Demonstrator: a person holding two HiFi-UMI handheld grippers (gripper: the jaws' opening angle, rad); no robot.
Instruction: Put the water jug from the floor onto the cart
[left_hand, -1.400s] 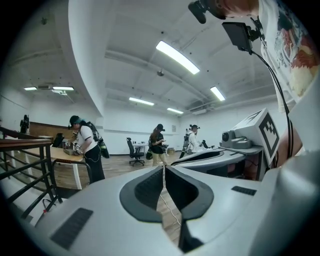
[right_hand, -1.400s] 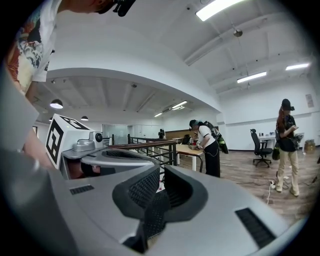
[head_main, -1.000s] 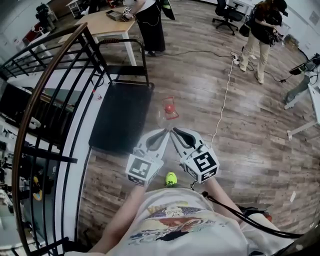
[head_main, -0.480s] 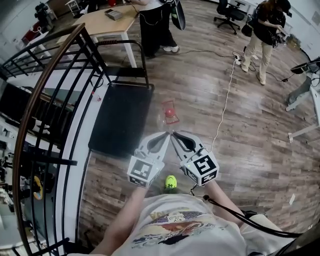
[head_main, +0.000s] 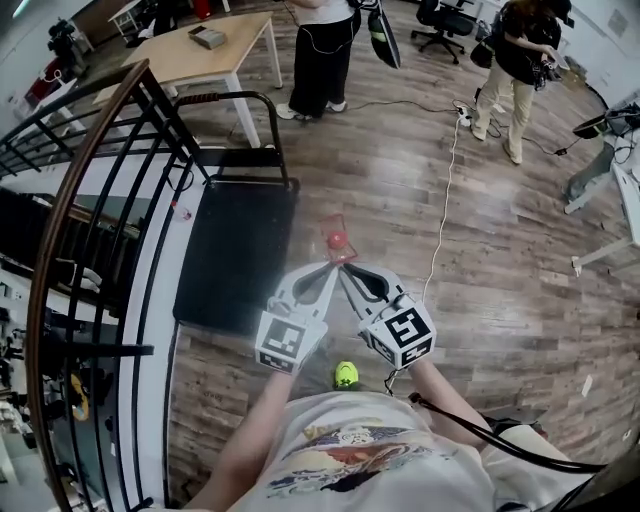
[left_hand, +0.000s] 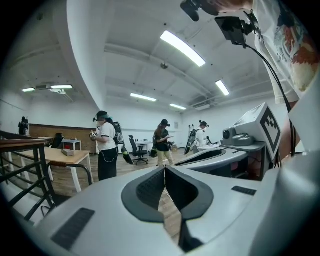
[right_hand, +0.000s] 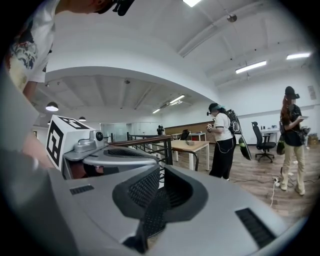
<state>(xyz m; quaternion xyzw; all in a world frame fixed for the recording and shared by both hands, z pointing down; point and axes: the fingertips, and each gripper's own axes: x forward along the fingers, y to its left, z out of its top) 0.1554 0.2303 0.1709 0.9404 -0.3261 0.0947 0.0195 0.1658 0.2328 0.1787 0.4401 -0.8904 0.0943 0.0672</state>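
Head view shows the water jug (head_main: 338, 240) on the floor right of the cart (head_main: 240, 250), just beyond the left gripper (head_main: 329, 267) and right gripper (head_main: 344, 268), both clenched empty, so they may topple it unless opened.

The jug (head_main: 338, 240) stands on the floor (head_main: 500, 250) by the cart's (head_main: 238, 255) right edge, with a railing (head_main: 75, 170) left and a table (head_main: 190, 55) behind.

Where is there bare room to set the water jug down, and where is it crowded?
The cart has a bare black deck between the railing and the water jug. The floor between jug and white cable is also free. It is crowded around the table, where people stand.
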